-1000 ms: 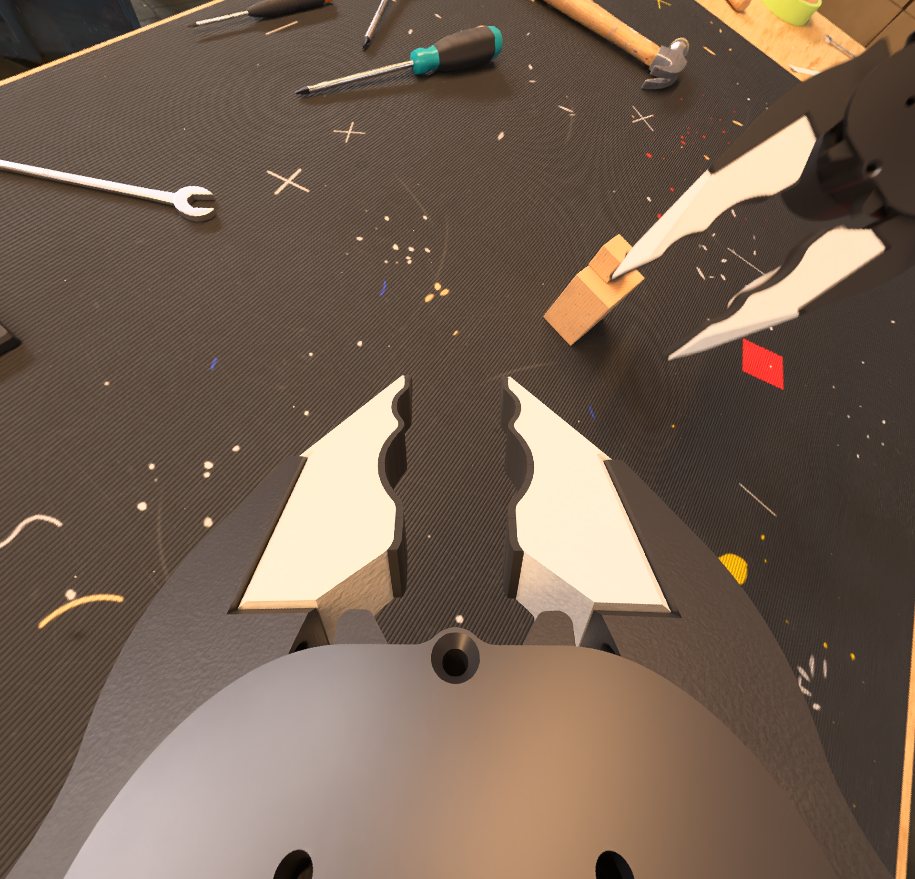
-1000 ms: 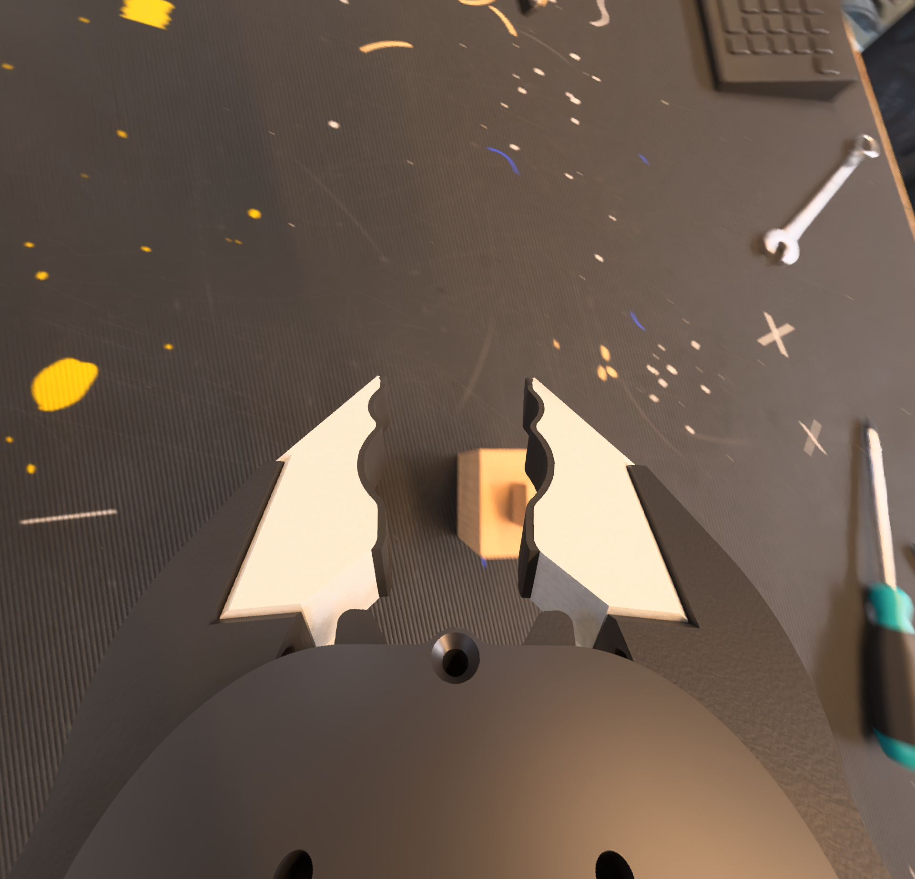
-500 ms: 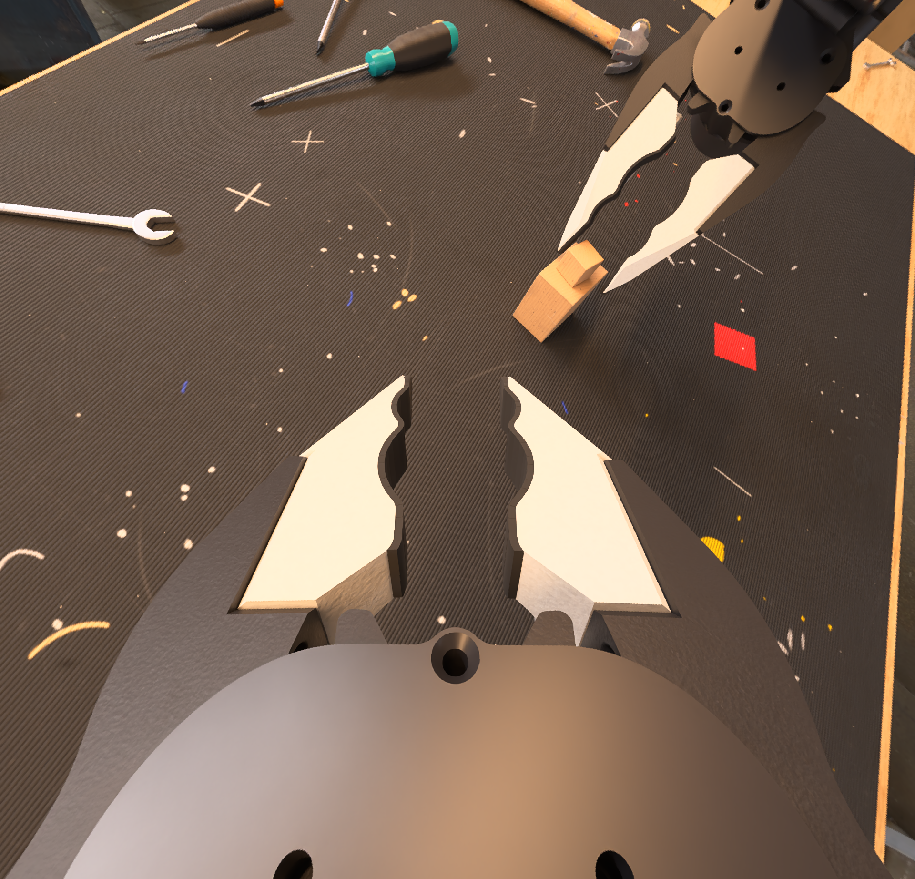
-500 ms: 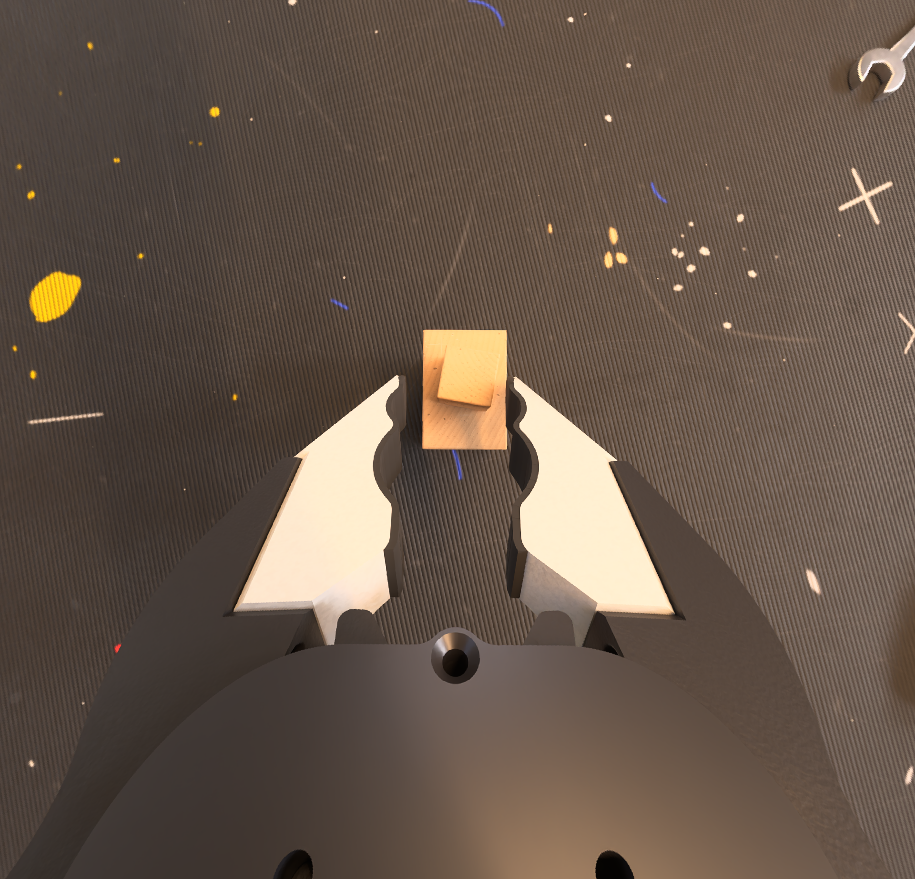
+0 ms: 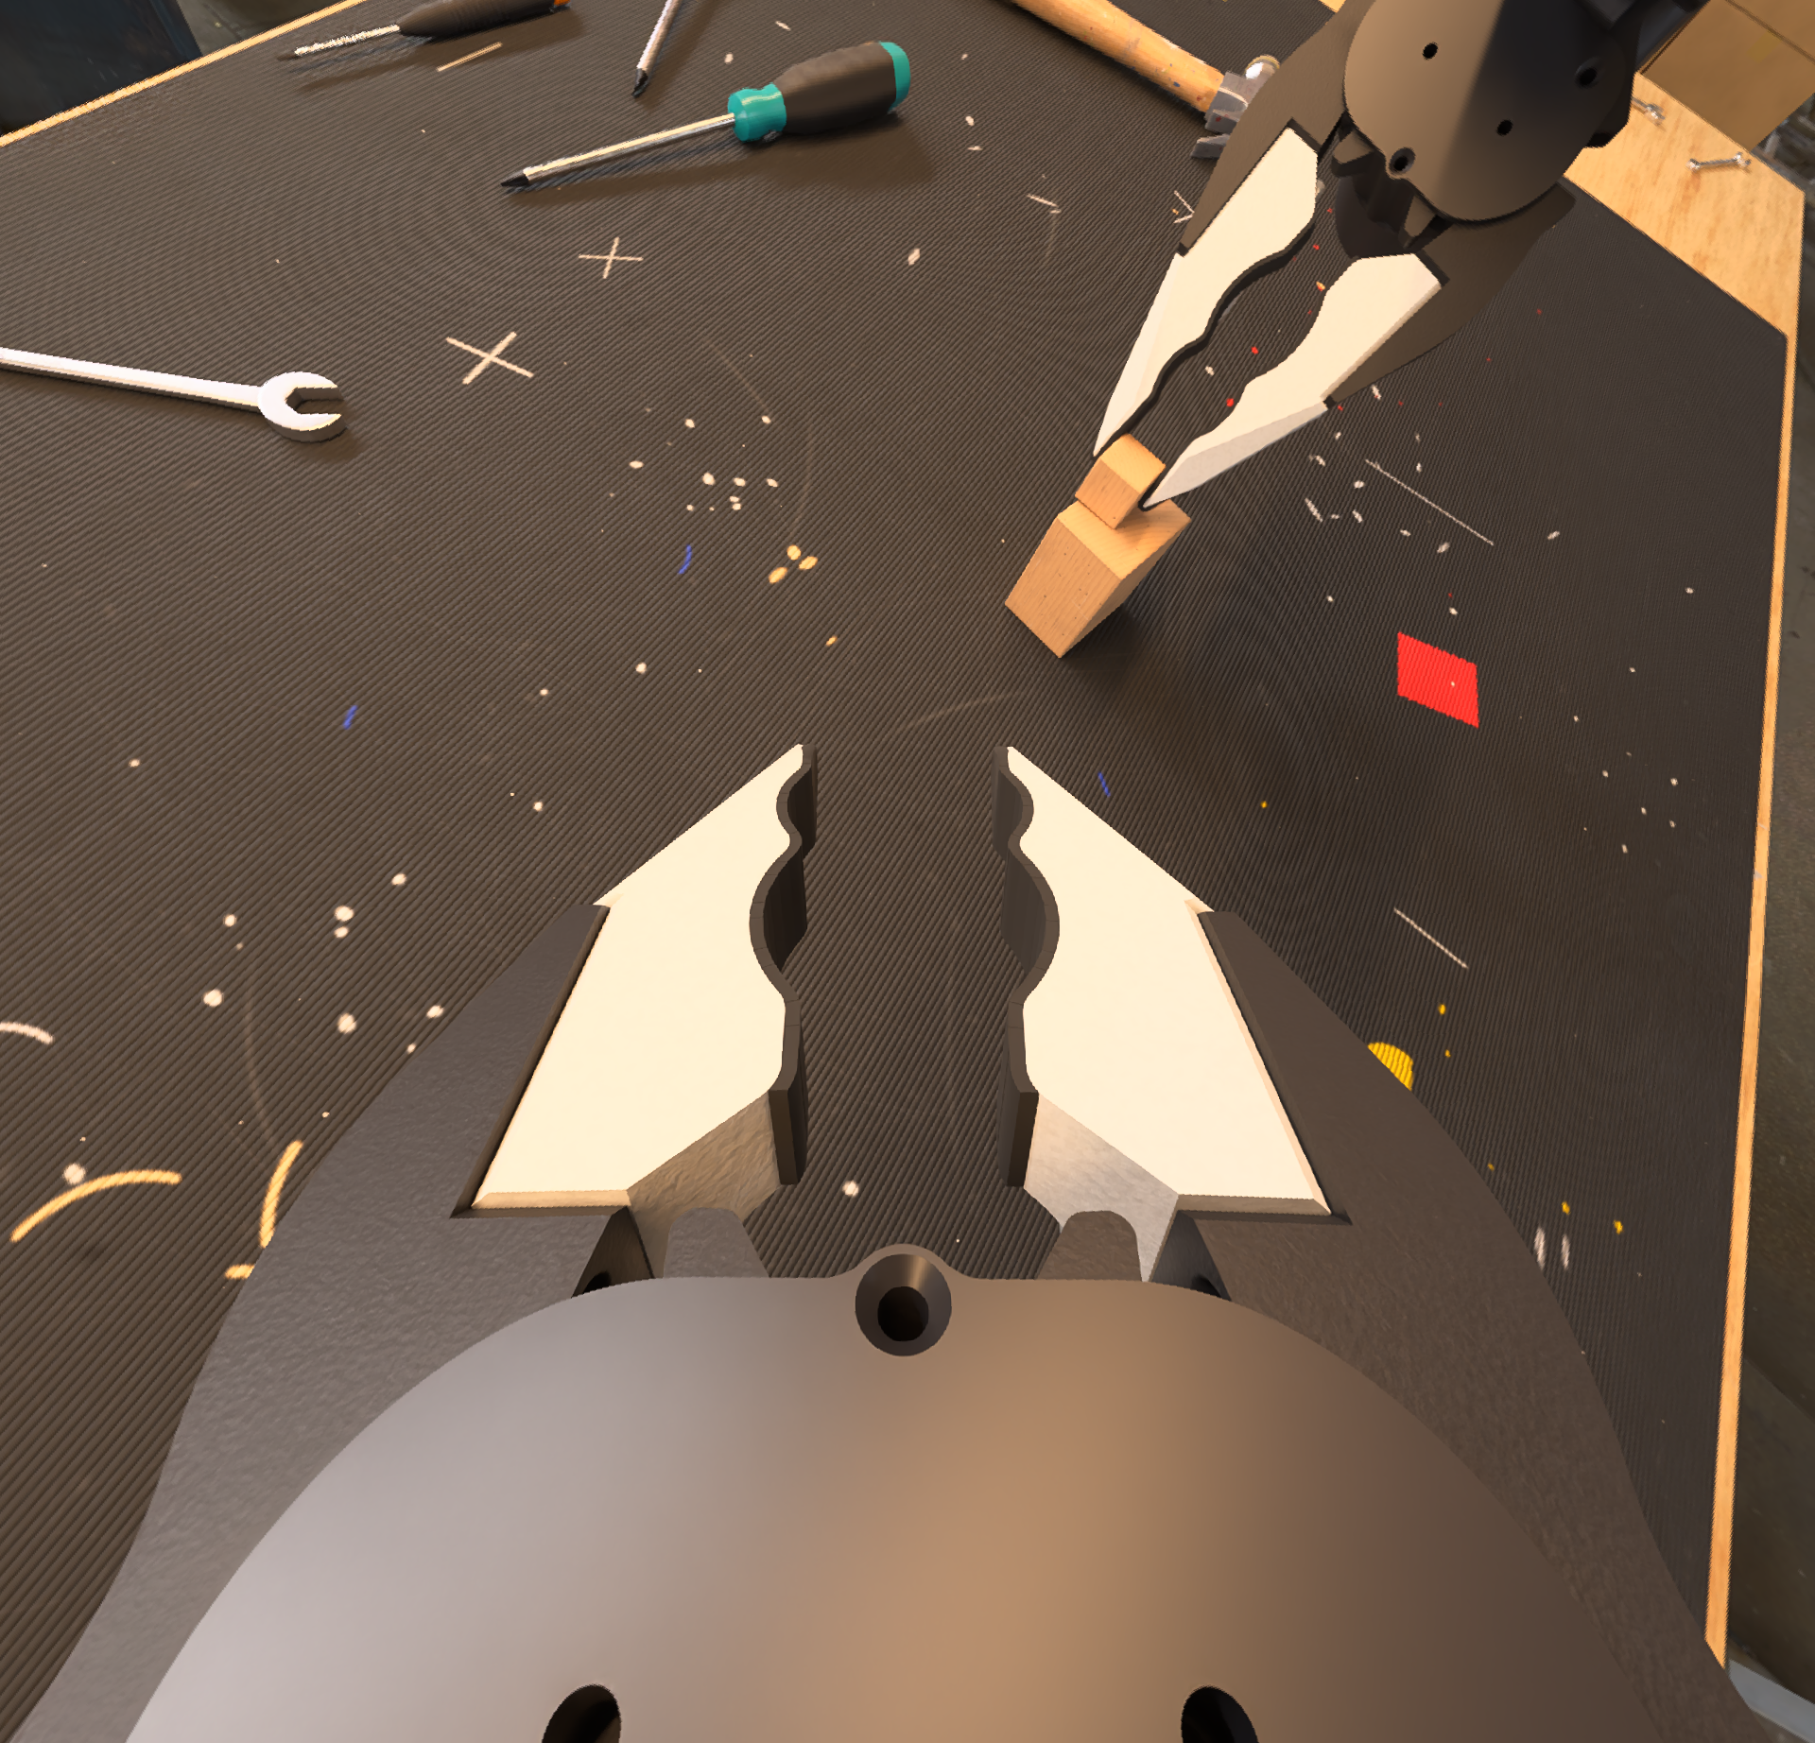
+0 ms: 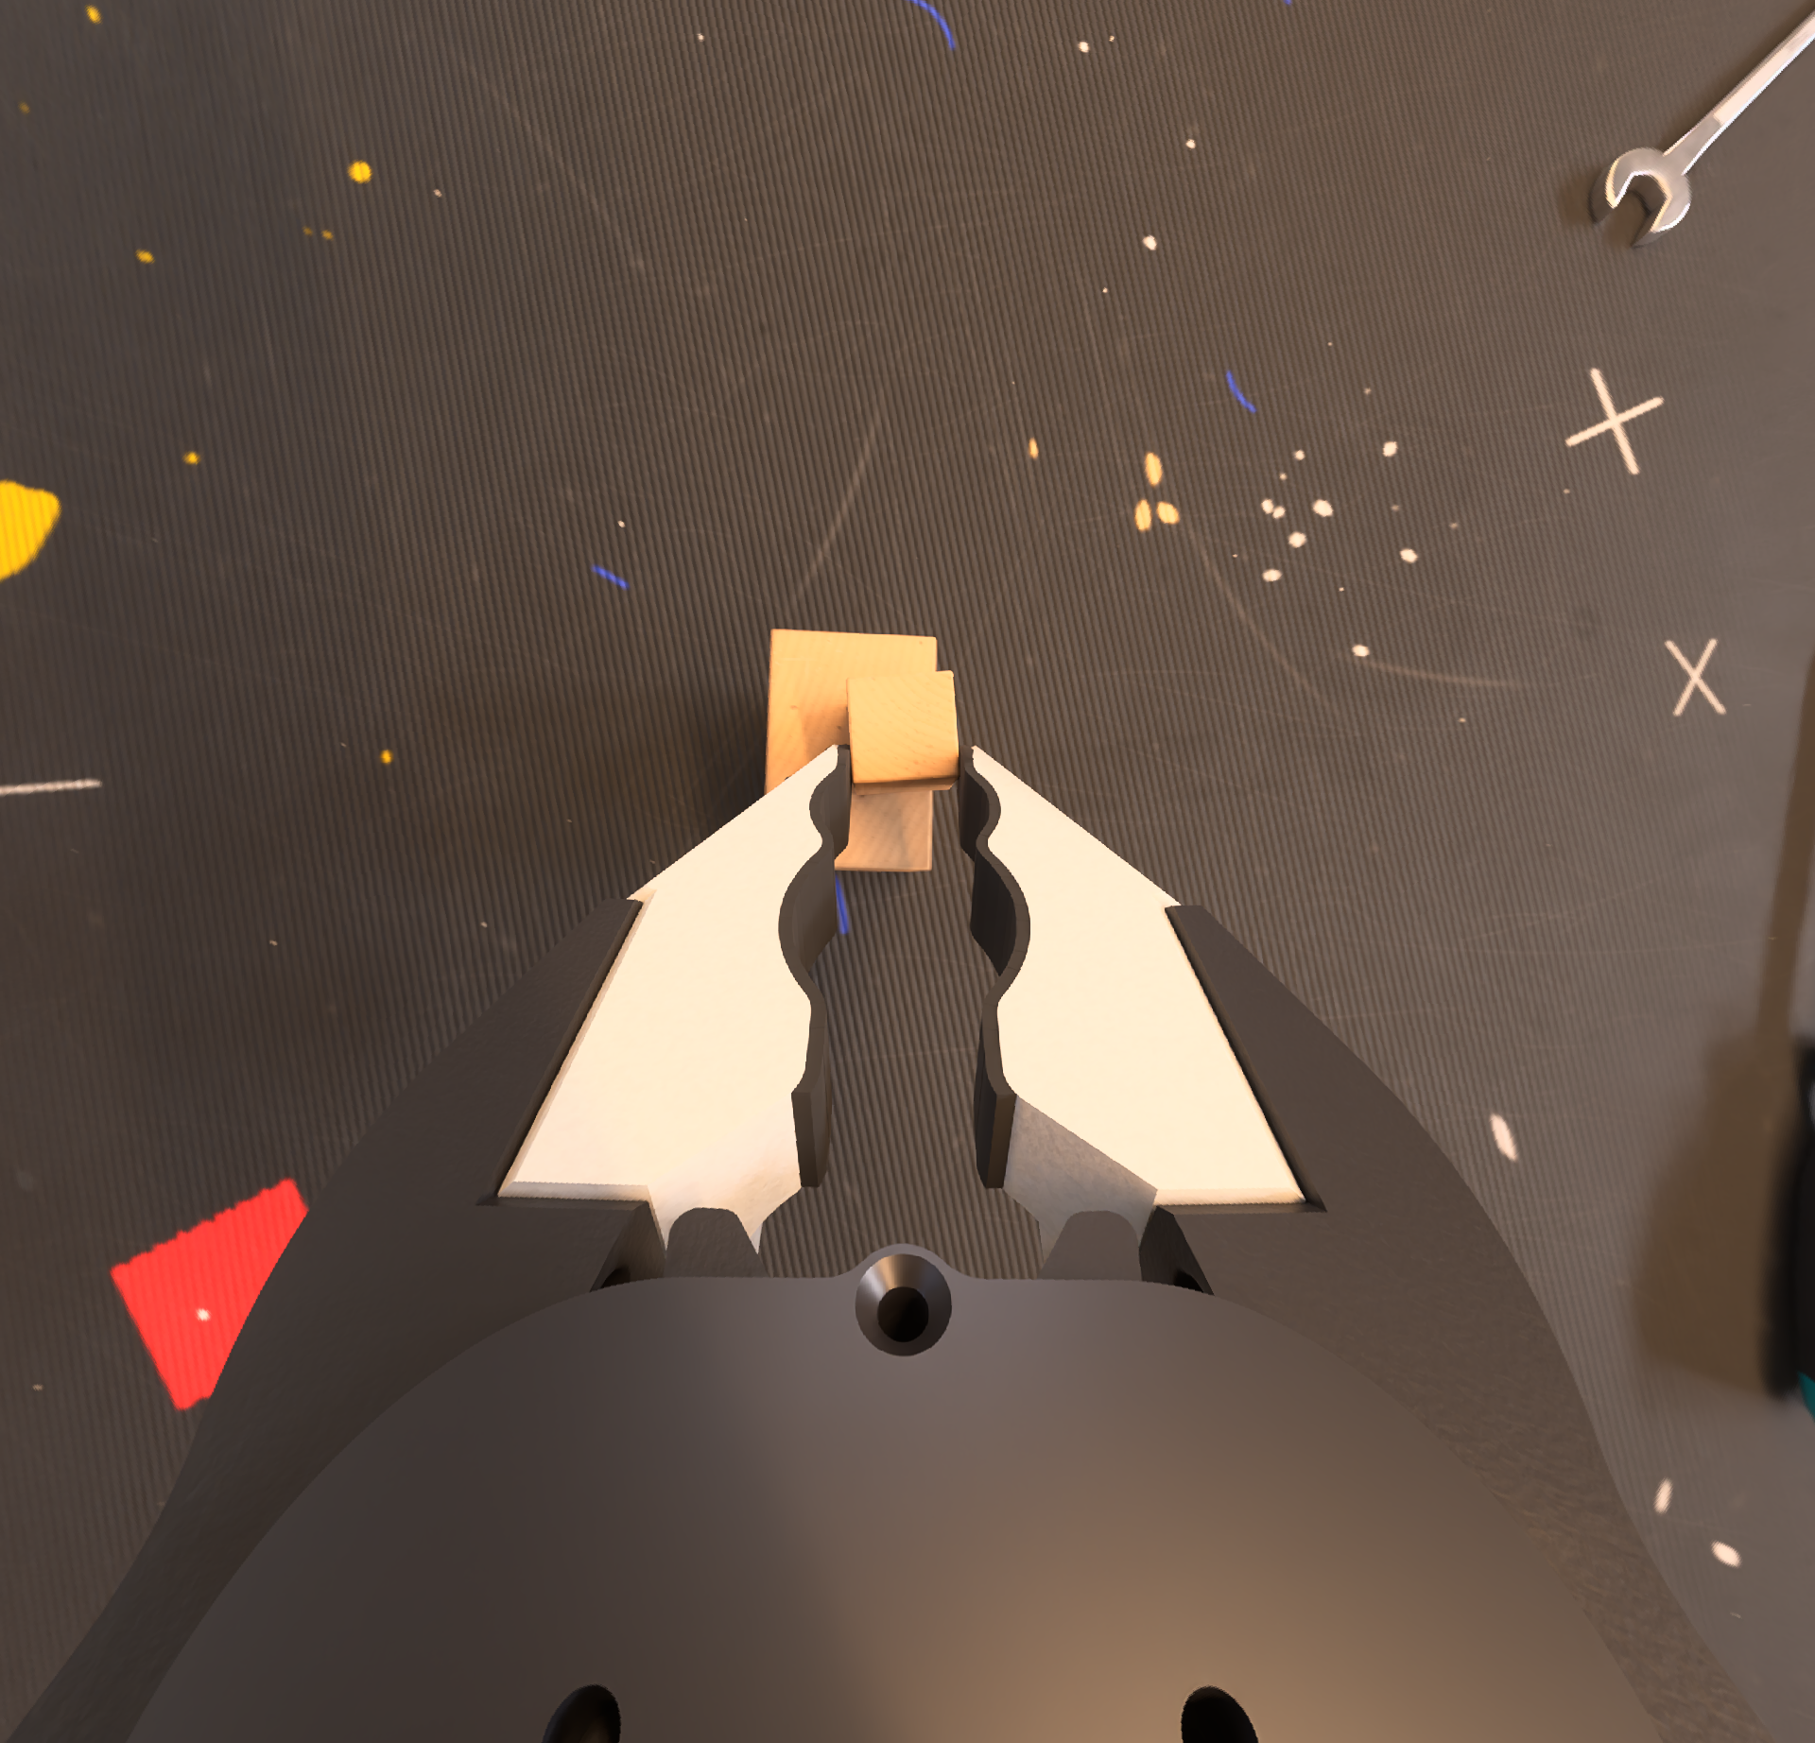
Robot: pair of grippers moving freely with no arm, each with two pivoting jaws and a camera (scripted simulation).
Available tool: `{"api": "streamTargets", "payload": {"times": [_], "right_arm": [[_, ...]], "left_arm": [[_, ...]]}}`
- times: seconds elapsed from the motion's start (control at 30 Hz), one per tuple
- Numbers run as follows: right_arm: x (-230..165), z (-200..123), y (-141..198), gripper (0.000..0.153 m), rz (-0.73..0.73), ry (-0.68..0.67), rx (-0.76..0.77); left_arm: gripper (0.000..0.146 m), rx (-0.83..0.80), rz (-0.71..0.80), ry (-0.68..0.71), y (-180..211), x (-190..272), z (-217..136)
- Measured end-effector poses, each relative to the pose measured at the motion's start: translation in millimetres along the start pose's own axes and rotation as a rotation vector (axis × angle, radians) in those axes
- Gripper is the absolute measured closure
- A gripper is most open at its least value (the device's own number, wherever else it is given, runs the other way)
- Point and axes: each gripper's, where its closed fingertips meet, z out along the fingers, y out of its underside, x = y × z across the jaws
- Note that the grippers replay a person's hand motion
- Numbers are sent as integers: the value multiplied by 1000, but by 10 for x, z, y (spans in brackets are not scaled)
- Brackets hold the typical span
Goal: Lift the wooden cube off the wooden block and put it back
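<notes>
Pinching the wooden cube [image 6: 902, 726] at its 2 side faces, the right gripper [image 6: 902, 763] has its fingers [image 6: 717, 969] narrowed onto it right at the tips. In the left wrist view the same right gripper [image 5: 1129, 473] reaches down from the upper right, and the cube [image 5: 1118, 483] sits between the white tips, at or just above the top of the wooden block [image 5: 1085, 571]; whether it touches the block cannot be told. In the right wrist view the cube overlaps the right part of the block [image 6: 820, 689].

The left gripper [image 5: 904, 763] hangs over bare worktop [image 5: 589, 616], well apart from the block, its fingers [image 5: 687, 999] set a moderate gap apart with nothing between them.

Around the block the dark mat is free on all sides: a red patch [image 5: 1436, 679] lies near on its right, a wrench [image 5: 187, 385] well off to the left, and a teal-handled screwdriver [image 5: 727, 120], 2 slimmer screwdrivers [image 5: 442, 21] and a hammer [image 5: 1071, 12] lie along the far side. The wooden edge of the worktop [image 5: 1748, 910] runs down the right side, beyond the red patch.
</notes>
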Motion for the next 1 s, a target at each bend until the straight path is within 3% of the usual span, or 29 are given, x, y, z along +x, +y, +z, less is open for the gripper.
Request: {"api": "streamTargets", "payload": {"times": [0.17,0.33,0.43,0.57,0.67,0.87,1.0], "right_arm": [[102,-46,16,132,-10,13,24],[-99,1,-138,132,96,-74,124],[-143,-7,-132,132,58,5,74],[-150,-185,-258,113,3,172,31],[-357,-185,-582,114,-8,135,115],[-761,528,-1199,104,16,-160,287],[-679,971,-1576,96,46,-203,451]], "left_arm": [[111,-4,-3,9,17,3,25],[111,-10,-13,8,41,-15,43],[111,-12,-21,8,45,-36,53],[111,-18,-16,5,32,-57,63],[111,-2,-23,7,-9,-85,64],[111,43,-50,-49,-65,-209,20],[111,86,-93,-135,-63,-385,-45]]}}
